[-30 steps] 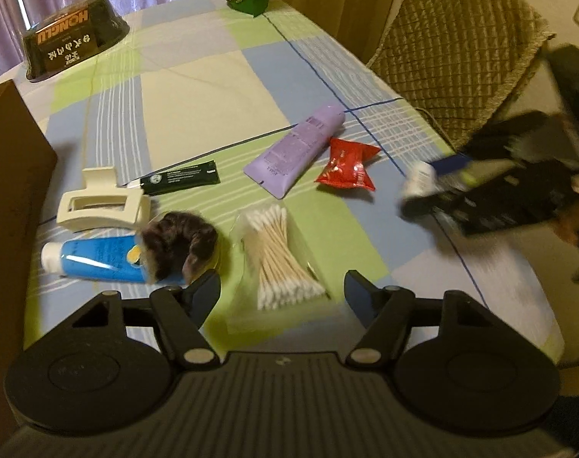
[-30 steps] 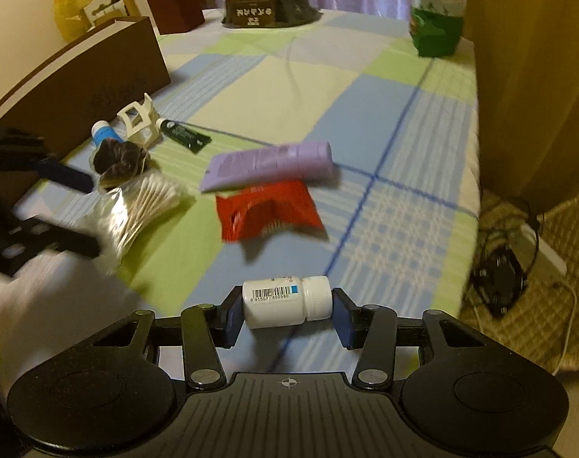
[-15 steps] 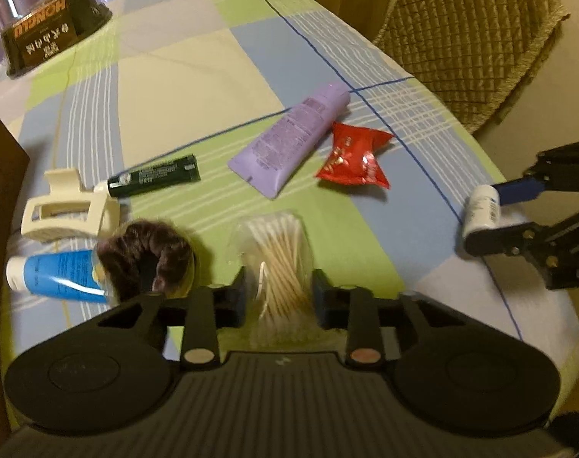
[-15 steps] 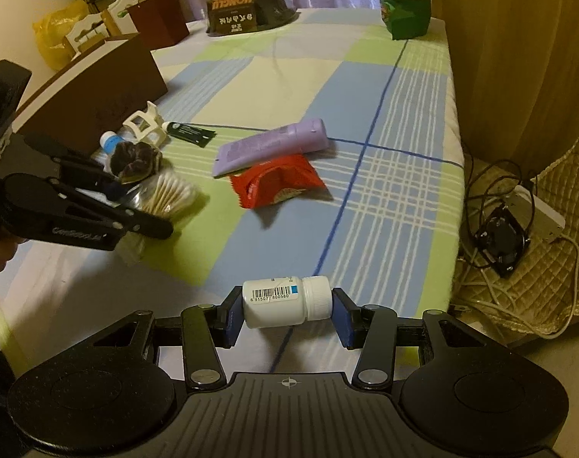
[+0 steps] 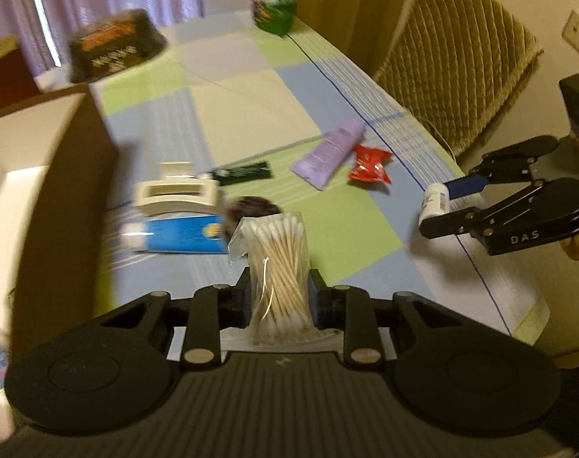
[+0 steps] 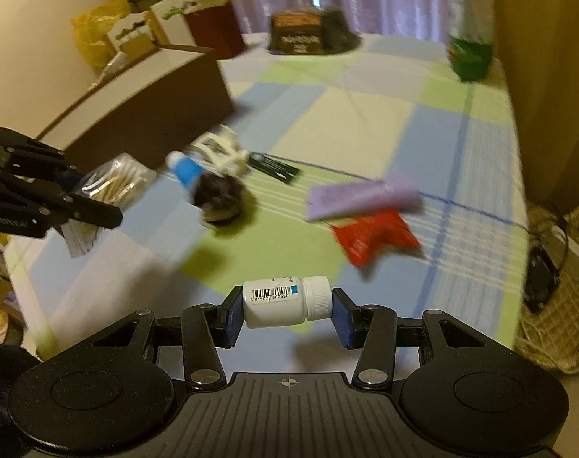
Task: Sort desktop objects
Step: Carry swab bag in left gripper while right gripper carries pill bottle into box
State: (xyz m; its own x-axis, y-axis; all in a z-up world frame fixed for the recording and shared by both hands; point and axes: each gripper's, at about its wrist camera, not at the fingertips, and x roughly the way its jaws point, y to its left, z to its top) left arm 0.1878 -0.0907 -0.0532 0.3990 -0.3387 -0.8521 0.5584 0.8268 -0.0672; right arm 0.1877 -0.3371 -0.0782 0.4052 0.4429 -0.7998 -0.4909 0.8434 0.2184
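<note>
Now the left gripper [image 5: 278, 297] squeezes the soft, light bag of cotton swabs [image 5: 278, 263] above the bench's near edge. The right gripper [image 6: 287, 318] pinches the hard, smooth pill bottle [image 6: 285, 301] by its ends.

A table under a checked cloth of pale green, blue, cream and lilac squares [image 5: 251, 87] is carrying everything. A brown cardboard box with a white inside [image 5: 71, 160] is sitting at its left edge. Beside the box, a cream plastic claw hair clip [image 5: 175, 194] is lying against a blue tube with a white cap [image 5: 178, 234], with a dark brown furry hair tie [image 5: 255, 208] next to them. A small black tube [image 5: 243, 171] is lying just beyond. Nearer the right edge, a lilac tube [image 5: 329, 154] is resting just beside a crumpled red foil packet [image 5: 369, 164]. At the far end, a dark bowl-shaped food container with orange lettering [image 5: 114, 47] and a green and white bag [image 5: 274, 4] are standing.
</note>
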